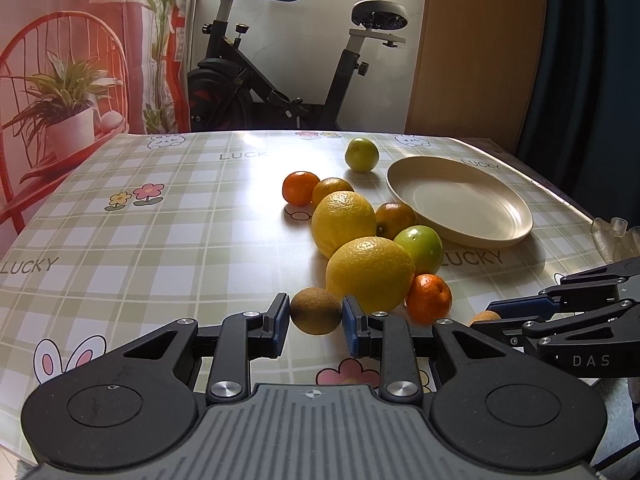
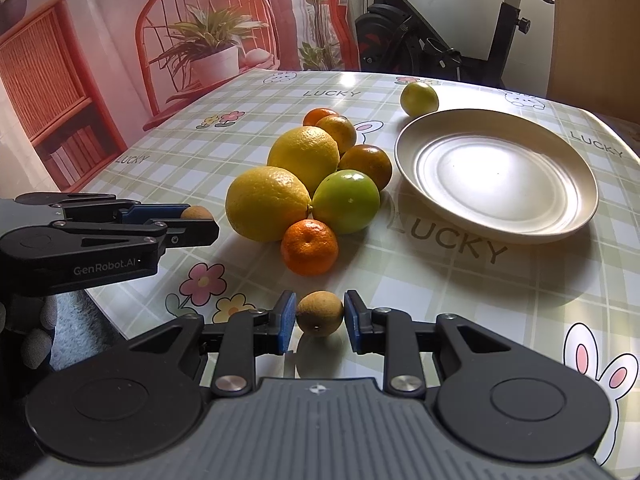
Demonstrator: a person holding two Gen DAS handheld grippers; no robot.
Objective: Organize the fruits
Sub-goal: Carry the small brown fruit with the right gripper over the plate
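My left gripper (image 1: 315,317) is shut on a small brown round fruit (image 1: 315,311) low over the table, just in front of the fruit pile. My right gripper (image 2: 320,317) is shut on a second small brown fruit (image 2: 320,313) near the table's front edge. The pile holds two big yellow citrus (image 2: 267,203) (image 2: 305,155), a green fruit (image 2: 346,201), a tangerine (image 2: 309,246) and other oranges (image 2: 366,164). Another green fruit (image 2: 419,98) lies alone behind the cream plate (image 2: 496,172), which holds nothing. Each gripper shows at the edge of the other's view.
The checked tablecloth (image 1: 160,240) covers the whole table. An exercise bike (image 1: 256,80) stands behind the far edge, a printed red backdrop (image 1: 72,80) at the left and a wooden panel (image 1: 476,48) at the right. A gloved hand (image 2: 24,344) shows at the lower left.
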